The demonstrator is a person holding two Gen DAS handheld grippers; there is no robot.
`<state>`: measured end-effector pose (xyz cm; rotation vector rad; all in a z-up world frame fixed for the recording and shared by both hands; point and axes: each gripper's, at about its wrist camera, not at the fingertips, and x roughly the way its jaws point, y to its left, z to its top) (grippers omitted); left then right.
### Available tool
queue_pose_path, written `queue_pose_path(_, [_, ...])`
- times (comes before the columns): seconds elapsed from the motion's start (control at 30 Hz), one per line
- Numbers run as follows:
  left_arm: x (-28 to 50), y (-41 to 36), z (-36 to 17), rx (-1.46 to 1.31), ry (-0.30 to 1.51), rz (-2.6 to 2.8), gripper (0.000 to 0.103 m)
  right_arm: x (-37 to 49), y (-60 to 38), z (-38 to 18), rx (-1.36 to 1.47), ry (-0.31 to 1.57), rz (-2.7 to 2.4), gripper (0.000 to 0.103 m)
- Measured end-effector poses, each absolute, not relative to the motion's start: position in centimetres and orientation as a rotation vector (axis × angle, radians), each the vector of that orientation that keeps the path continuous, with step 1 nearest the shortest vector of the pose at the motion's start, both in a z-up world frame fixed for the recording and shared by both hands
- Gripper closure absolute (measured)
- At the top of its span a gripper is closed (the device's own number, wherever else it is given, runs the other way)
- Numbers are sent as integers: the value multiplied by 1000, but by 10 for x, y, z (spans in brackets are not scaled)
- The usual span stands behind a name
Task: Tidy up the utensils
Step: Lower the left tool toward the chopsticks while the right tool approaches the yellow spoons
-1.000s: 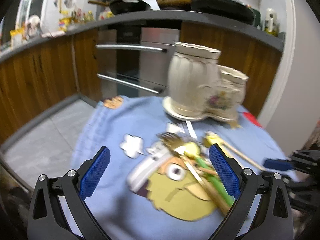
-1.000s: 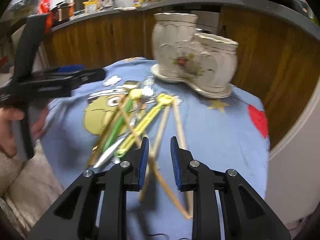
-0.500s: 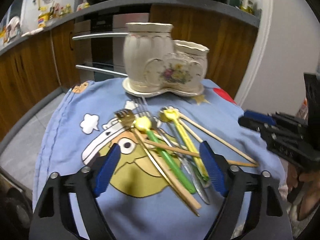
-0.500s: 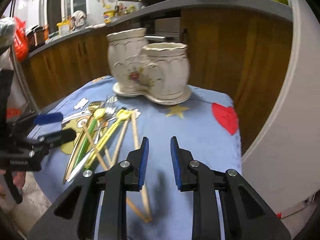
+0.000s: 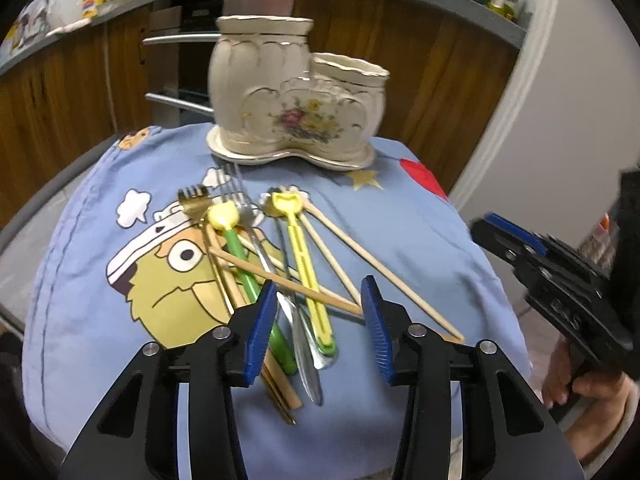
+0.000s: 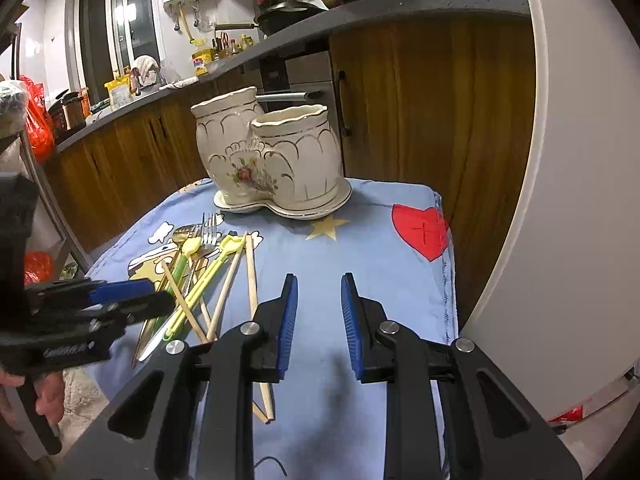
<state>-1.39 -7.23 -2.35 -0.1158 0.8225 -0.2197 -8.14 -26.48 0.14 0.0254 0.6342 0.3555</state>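
With its blue-padded fingers spread apart and gripping nothing, the left gripper (image 5: pixel 319 324) hovers over the near ends of a loose pile of utensils on a tabletop covered by a blue cartoon-print cloth (image 5: pixel 404 236). Between and just ahead of those fingers lie the yellow plastic utensil (image 5: pixel 305 258) and a silver fork (image 5: pixel 256 236); a green-handled utensil with a yellow head (image 5: pixel 240 258) passes under the left-hand finger, with a gold fork (image 5: pixel 195 200) beyond it. Wooden chopsticks (image 5: pixel 360 248) cross the pile and fan out ahead of the right-hand finger. Farther ahead, past the utensil heads, stands the cream ceramic two-pot holder (image 5: pixel 296 92) with a floral motif, on its matching saucer.

The right gripper (image 6: pixel 319 312) likewise has its fingers parted with nothing between them, held above bare cloth. Off to the left of its fingers lies the same pile, the nearest chopstick (image 6: pixel 251 276) running alongside and under the left-hand finger. Straight ahead of the fingers sits the holder (image 6: pixel 276 152), both pots showing no utensils above their rims; a red heart (image 6: pixel 420 232) printed on the cloth lies ahead to the right. Behind the tabletop run wooden kitchen cabinets (image 6: pixel 432 112) beneath a dark counter crowded with pans and bottles.
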Motion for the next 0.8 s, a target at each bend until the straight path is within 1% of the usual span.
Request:
queue_pose_path(0.07, [-9,-69,-26,-132,837,-196,62,-84,-265,2,14,628,356,80])
queue_pose_path(0.2, [-2,-62,-37,-195,895,-184,62,-89,-267,3,14,621,363,80])
queue_pose_path(0.43, [16,-58,-35,-256,891,-171,62,-90,-266,3,22,616,377,80])
queue_pose_path(0.5, [23,-60,-34,-236,883,-160,64,-90,-266,3,23,616,377,80])
queue_pose_path(0.53, [26,-60,-34,-226,880,-153,67,-90,-266,3,23,617,377,80])
queue_pose_path(0.57, [31,-61,-33,-218,876,-150,75,-90,-266,3,21,616,376,80])
queue_pose_path(0.6, [34,-60,-33,-219,879,-151,80,-90,-265,2,19,616,375,80])
queue_pose_path(0.67, [42,-57,-35,-229,883,-150,94,-89,-263,1,13,618,375,80])
queue_pose_path(0.73, [44,-55,-35,-234,871,-158,101,-88,-262,0,9,620,375,80])
queue_pose_path(0.8, [45,-54,-32,-233,849,-175,102,-86,-261,-1,7,621,378,80])
